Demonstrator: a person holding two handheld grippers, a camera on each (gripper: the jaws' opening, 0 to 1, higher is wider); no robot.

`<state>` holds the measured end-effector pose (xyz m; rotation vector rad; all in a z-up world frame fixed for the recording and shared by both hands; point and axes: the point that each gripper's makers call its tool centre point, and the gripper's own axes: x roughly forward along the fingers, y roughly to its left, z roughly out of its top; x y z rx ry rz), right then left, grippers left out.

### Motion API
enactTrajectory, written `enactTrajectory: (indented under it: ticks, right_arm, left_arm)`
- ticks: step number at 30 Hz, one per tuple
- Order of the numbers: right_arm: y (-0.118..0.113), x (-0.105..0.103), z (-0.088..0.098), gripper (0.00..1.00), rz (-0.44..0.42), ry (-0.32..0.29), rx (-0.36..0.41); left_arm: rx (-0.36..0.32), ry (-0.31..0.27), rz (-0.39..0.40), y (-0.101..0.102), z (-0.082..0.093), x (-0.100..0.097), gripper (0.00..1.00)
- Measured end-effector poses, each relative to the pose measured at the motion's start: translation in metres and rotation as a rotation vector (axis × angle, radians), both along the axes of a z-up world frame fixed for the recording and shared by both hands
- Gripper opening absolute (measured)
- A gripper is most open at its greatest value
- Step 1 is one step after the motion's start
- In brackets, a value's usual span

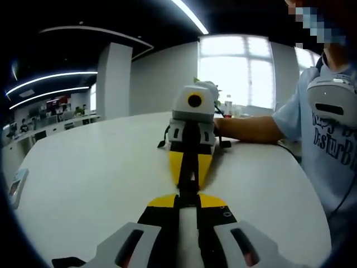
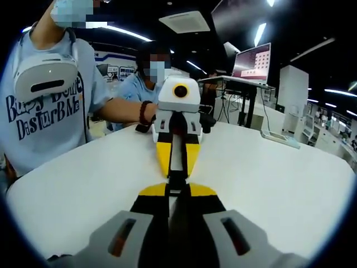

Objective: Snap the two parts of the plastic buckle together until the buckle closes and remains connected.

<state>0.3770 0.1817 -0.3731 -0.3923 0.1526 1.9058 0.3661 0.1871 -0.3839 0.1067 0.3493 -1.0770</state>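
Above the round white table (image 1: pixel 83 178), the left gripper (image 1: pixel 188 196) and right gripper (image 2: pixel 177 192) meet tip to tip, each with yellow-tipped jaws closed on the black plastic buckle (image 1: pixel 188 187) spanning between them.

The left gripper (image 1: pixel 188 207) is rising from six o'clock, its yellow-tipped jaws pinching a black buckle (image 1: pixel 188 187) over the white table (image 1: pixel 89 173). Toward twelve o'clock the right gripper (image 1: pixel 189 177) is gripping the buckle's far end, tip to tip.
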Motion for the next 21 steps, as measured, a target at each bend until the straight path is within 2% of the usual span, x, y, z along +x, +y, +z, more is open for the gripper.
enactTrajectory:
  ticks: [7, 12, 21]
  right_arm:
    - [0.0003, -0.0053, -0.0010, 0.11, -0.003, -0.014, -0.002]
    - [-0.0006, 0.0029, -0.0002, 0.11, -0.005, -0.007, -0.001]
    - [-0.0004, -0.0006, -0.0004, 0.11, -0.001, -0.012, -0.001]
  left_arm:
    - [0.000, -0.002, 0.001, 0.0021, 0.0007, -0.0001, 0.10]
    - [0.000, -0.004, 0.003, 0.0031, 0.0006, -0.0008, 0.10]
    - [-0.005, 0.008, 0.001, 0.0063, 0.0005, -0.0020, 0.10]
